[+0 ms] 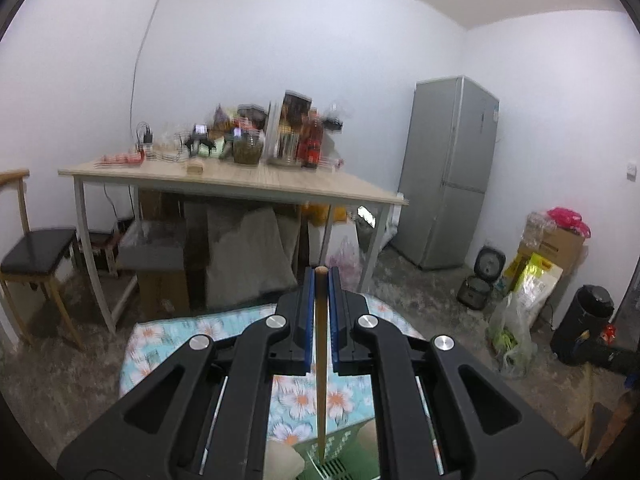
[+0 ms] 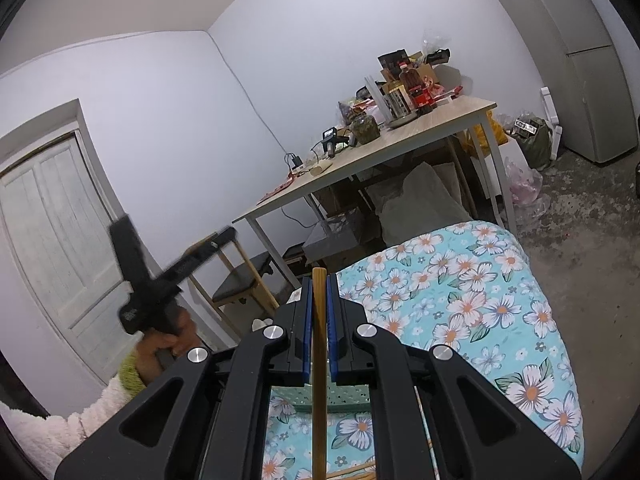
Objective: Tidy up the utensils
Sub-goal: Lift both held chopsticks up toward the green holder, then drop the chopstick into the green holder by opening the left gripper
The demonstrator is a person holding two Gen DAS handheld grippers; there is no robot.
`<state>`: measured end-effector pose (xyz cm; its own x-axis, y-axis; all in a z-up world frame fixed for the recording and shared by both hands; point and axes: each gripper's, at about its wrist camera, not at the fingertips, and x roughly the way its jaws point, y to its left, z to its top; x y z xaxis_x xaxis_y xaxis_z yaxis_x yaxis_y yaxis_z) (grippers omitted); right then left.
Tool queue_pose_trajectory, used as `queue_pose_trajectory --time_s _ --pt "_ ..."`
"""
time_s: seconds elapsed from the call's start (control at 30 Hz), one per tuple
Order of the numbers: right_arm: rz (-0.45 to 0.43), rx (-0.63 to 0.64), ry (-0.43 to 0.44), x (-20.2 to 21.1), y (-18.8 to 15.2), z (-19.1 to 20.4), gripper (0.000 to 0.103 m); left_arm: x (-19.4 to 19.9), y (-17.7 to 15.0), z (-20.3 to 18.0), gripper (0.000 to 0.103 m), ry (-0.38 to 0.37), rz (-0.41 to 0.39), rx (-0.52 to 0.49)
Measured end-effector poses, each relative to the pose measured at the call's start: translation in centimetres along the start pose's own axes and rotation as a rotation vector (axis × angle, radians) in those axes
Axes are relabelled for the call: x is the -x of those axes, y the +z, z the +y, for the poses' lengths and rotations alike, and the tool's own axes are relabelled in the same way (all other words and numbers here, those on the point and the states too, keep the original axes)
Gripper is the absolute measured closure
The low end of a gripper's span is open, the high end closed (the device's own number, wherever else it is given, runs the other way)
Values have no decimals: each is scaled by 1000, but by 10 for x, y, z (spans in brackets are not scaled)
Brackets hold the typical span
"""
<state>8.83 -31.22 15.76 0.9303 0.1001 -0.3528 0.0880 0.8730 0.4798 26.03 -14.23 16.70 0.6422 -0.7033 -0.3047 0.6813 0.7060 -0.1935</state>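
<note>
My left gripper (image 1: 321, 276) is shut on a wooden chopstick (image 1: 320, 360), which runs upright between the blue pads; its lower tip hangs over a green slotted basket (image 1: 340, 460) on the flowered cloth (image 1: 176, 332). In the right wrist view my right gripper (image 2: 319, 284) is shut on another wooden chopstick (image 2: 319, 380), held upright too. Behind it lies a pale green perforated basket (image 2: 344, 396). More wooden sticks (image 2: 352, 470) lie on the cloth near the bottom edge. The left gripper's body (image 2: 152, 280) shows blurred at the left, held by a hand (image 2: 168, 340).
A wooden table (image 1: 248, 180) crowded with jars and bottles stands ahead, with a chair (image 1: 36, 256) at its left and a grey fridge (image 1: 448, 172) at the right. Bags, a box and a black bin (image 1: 584, 324) line the right wall. A white door (image 2: 56, 248) stands left.
</note>
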Motion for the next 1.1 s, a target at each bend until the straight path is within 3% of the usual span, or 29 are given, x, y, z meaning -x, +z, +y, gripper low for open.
queue_pose_trajectory --time_s 0.07,0.2,0.43,0.67,0.87,1.1 --pt "7 2 -4 -1 -1 0 96 -8 -9 2 96 -5 32 -2" --pt "15 7 -5 -5 0 3 96 -9 -19 4 72 -25 61 6" --pt "6 46 27 -16 11 26 96 23 -26 9 57 -27 37 -9" --pt "-36 78 139 -40 36 59 96 72 -48 26 49 -6 28 5" --pt "-67 108 218 -87 63 89 96 110 -78 46 47 24 32 8" --pt "-112 155 212 -147 86 111 96 134 -109 75 47 70 61 30"
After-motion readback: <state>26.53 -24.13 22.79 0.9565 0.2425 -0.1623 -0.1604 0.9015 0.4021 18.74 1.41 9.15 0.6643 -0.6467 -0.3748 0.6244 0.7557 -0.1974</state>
